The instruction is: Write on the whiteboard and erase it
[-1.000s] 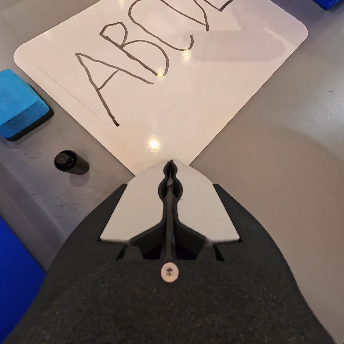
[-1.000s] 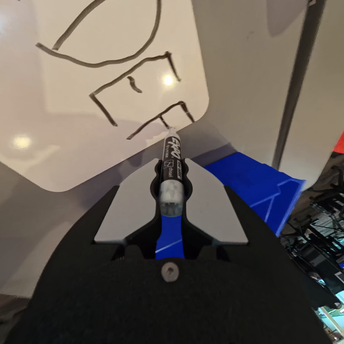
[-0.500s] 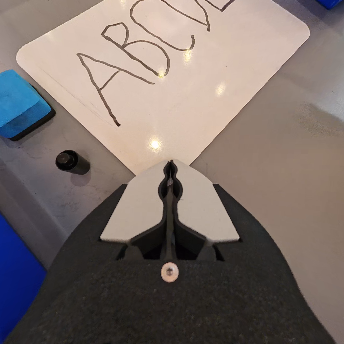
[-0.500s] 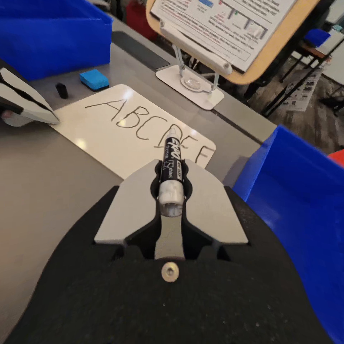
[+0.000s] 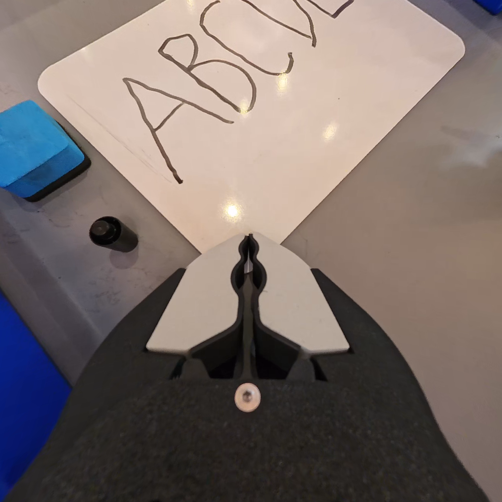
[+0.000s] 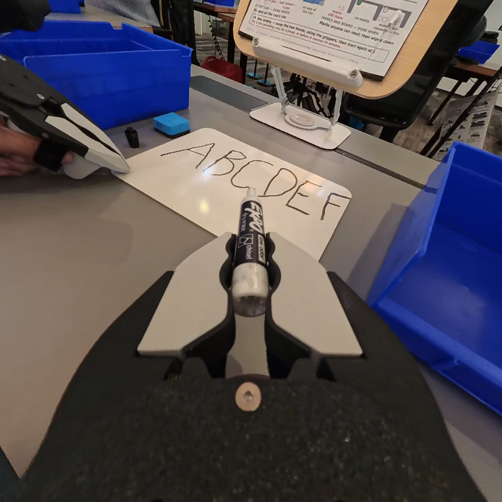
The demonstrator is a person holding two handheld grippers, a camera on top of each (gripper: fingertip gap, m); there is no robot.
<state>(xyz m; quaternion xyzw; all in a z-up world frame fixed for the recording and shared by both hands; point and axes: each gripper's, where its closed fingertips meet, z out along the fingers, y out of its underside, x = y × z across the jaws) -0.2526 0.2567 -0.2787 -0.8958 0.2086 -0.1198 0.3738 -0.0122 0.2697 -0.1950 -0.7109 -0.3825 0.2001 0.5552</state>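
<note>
Your left gripper (image 6: 119, 167), jaws pressed together on the near corner of the whiteboard (image 6: 190, 195), sits closest to the cap (image 6: 131, 137) and the blue eraser (image 6: 171, 125) just beyond it. Your right gripper (image 6: 248, 241) clamps the uncapped marker (image 6: 250, 231), pointing forward above the written board, well apart from the cap, which lies ahead and left.

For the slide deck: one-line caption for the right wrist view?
Right claw grips an uncapped marker above the lettered whiteboard; left claw rests on its corner.
</note>
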